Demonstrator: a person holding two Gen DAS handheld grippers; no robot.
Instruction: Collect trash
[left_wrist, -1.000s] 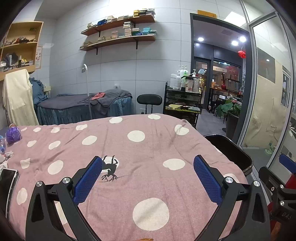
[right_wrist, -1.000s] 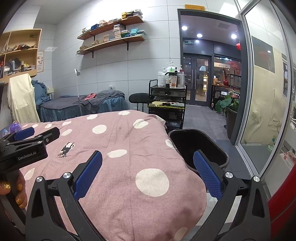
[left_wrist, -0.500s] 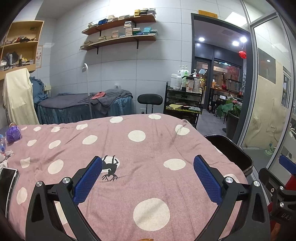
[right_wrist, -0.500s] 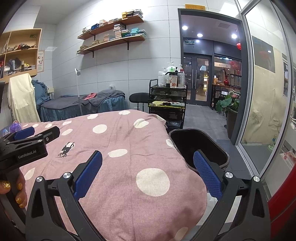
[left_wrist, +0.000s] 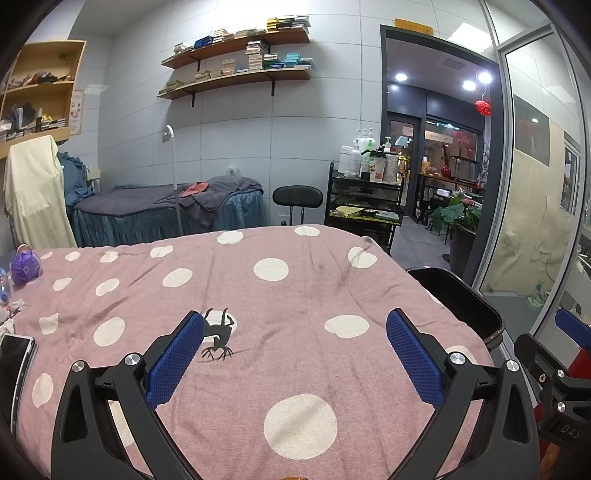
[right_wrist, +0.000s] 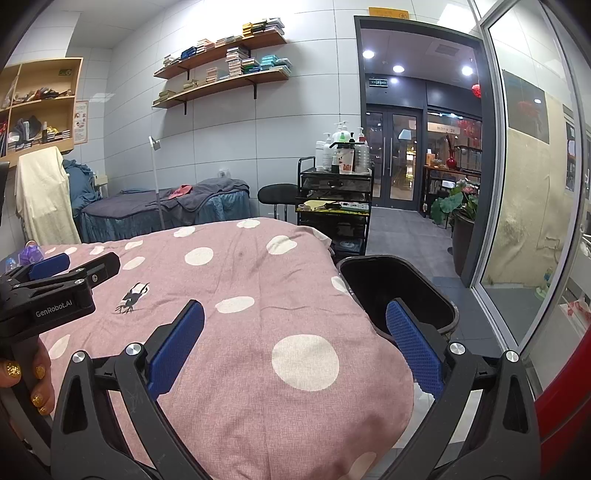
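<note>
Above the dotted pink bedspread (left_wrist: 295, 295), left gripper (left_wrist: 295, 354) and right gripper (right_wrist: 295, 343) held spread apart, empty, black bin (right_wrist: 399, 288) set beside the bed.

The right gripper (right_wrist: 293, 328) hung above the near corner of a pink bedcover with white dots (right_wrist: 236, 295), its blue-padded jaws spread wide and empty. Beyond its right finger, a black bin (right_wrist: 397, 284) stood on the floor just beside the bed's edge. At the left edge a hand (right_wrist: 22, 380) with gold-painted nails gripped the handle of the left gripper (right_wrist: 55, 273), whose blue pads sat close together, though whether they touched could not be told. A small purple object (right_wrist: 31, 253) rested on the cover behind it.
</note>
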